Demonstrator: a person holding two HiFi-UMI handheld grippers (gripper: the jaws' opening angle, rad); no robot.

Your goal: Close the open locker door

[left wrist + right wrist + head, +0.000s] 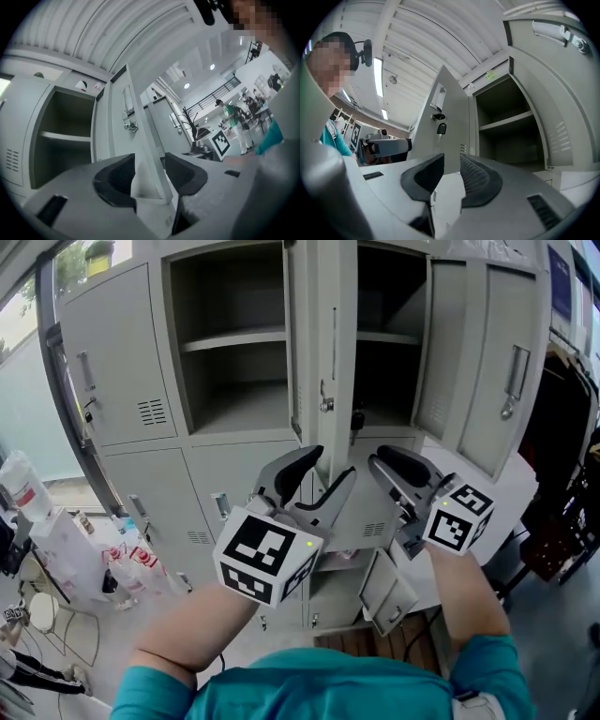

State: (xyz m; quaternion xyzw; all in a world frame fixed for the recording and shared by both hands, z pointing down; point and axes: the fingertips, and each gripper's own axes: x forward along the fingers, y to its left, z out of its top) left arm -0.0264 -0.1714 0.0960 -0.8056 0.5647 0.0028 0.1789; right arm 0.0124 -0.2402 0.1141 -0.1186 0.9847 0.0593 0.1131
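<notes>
Straddling upright near edge of open grey sheet-metal locker door (328,334) with left gripper (335,463), jaws wide apart, unclamped; holding right gripper (398,479), jaws slightly parted and empty, just right of that door.

A teal top (319,688) with short sleeves (155,688) is worn, seen along the bottom edge of the head view. The left gripper (328,467) and the right gripper (394,488) are moulded in light grey plastic and lined with black ribbed pads (476,180). Each is capped by a white marker cube (267,557) printed with black squares and dotted with a small green light (308,544).
</notes>
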